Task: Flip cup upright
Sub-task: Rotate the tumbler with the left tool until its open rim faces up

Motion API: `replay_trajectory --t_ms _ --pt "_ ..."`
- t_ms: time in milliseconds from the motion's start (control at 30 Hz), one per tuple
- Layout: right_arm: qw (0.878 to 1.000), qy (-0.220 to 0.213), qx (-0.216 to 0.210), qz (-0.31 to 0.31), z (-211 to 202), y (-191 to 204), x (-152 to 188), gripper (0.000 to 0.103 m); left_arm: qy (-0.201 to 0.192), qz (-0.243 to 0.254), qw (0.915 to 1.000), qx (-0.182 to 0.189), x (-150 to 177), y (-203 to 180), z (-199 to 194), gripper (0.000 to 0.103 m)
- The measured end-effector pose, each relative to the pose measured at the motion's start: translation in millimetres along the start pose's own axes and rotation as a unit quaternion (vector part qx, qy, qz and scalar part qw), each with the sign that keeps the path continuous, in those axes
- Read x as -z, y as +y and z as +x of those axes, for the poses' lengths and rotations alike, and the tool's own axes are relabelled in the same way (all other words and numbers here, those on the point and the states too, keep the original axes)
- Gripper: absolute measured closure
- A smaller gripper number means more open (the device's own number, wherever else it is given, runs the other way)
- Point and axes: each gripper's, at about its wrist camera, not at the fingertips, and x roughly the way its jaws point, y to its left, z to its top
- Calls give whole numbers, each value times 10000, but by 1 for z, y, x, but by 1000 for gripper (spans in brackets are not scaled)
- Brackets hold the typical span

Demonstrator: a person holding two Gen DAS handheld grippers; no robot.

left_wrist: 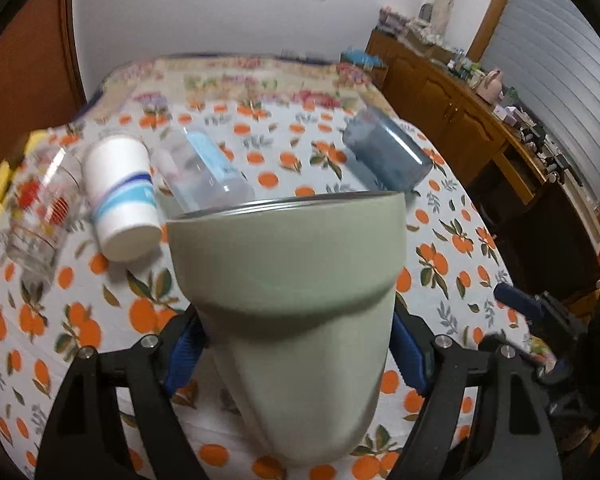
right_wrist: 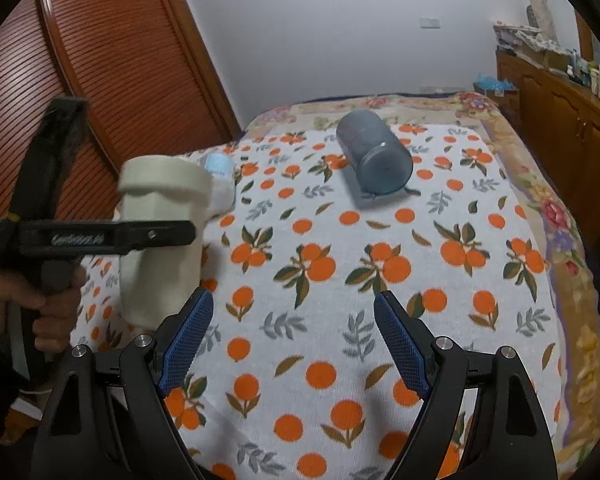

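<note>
The left gripper (left_wrist: 296, 356) is clamped on the green cup (left_wrist: 292, 292), its blue pads (left_wrist: 186, 354) pressed to either side of the narrower lower body, below the step where the wall flares out to the wide rim. The cup is off the cloth (left_wrist: 452, 280), rim uppermost and nearly vertical, so the flip looks all but finished; what is left, I'd say, is setting it down on its base. It looks like a coated metal tumbler with a bare steel lip: rigid, probably with some weight to it, and smooth enough to slide in the pads if the squeeze eases. The hold under the flare seems a sound one, since the shoulder would catch on the pads should it slip.

The right gripper (right_wrist: 294, 332) hangs spread and empty over the orange-print cloth, well apart from the cup, which shows at its left, held up in the other tool.

Further back, three more cups lie on their sides to the left: a patterned glass (left_wrist: 40, 208), a white paper cup (left_wrist: 120, 196) and a clear tumbler (left_wrist: 204, 172). A blue-grey cup (right_wrist: 374, 158) also lies on its side, alone toward the far edge. A sideboard (left_wrist: 460, 120) stands along the right wall.
</note>
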Motion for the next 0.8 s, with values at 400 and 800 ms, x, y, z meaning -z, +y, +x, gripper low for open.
replay_trajectory --t_ms 400,800 --pt "9994 -151 221 -232 11 10 2 18 -577 459 9969 -283 5 -7 -6 25" --pt "9994 -176 226 -210 11 8 3 18 -683 670 9947 -377 11 -17 -5 24"
